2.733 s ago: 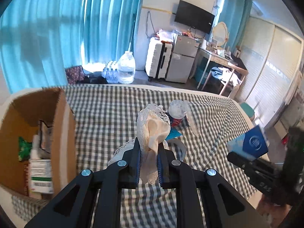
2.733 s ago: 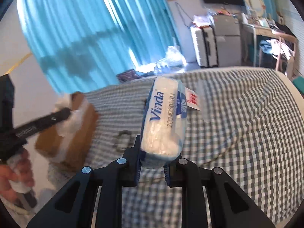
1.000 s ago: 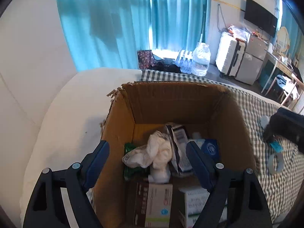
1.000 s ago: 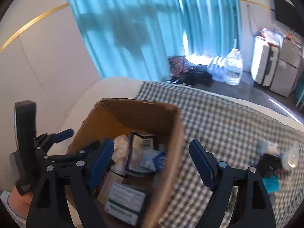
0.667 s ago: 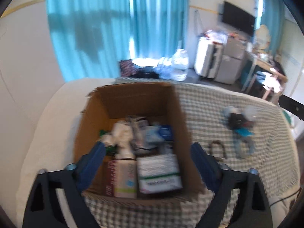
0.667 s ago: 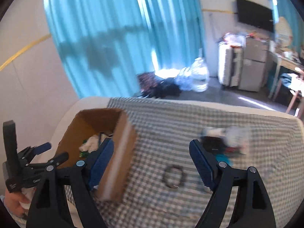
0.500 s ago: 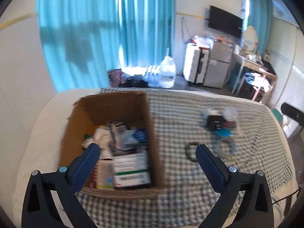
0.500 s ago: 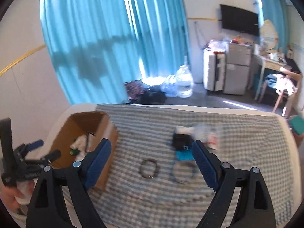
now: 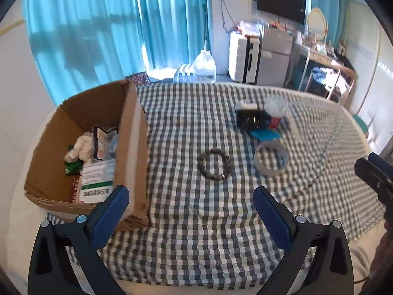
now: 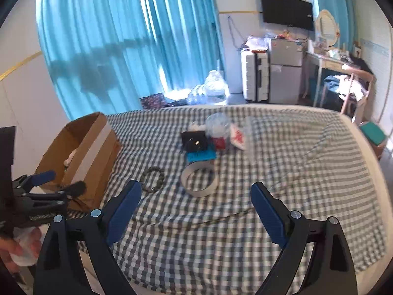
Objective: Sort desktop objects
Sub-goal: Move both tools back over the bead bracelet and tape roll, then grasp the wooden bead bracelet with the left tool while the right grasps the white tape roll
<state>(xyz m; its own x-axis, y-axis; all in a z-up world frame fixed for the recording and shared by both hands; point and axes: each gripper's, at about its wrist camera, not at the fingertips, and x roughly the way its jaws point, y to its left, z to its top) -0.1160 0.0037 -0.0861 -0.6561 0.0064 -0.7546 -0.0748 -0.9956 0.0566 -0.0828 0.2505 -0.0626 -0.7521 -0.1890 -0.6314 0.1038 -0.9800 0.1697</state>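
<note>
Grey-checked cloth (image 9: 191, 223), brown box (image 9: 132, 132), teal curtains (image 9: 98, 24)

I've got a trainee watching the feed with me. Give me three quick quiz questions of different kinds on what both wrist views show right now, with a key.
1. True or false: the bead bracelet lies between the cardboard box and the tape roll on the checked cloth.
2. Multiple choice: what is the left gripper holding? A) a tissue pack B) the bracelet C) nothing
3. Fill in: the black item in the far pile sits just beyond a ____-coloured flat item.

Key
1. True.
2. C: its jaws are wide apart with only cloth between them. The right gripper is also empty, its jaws opening.
3. Teal (blue-green).
</note>
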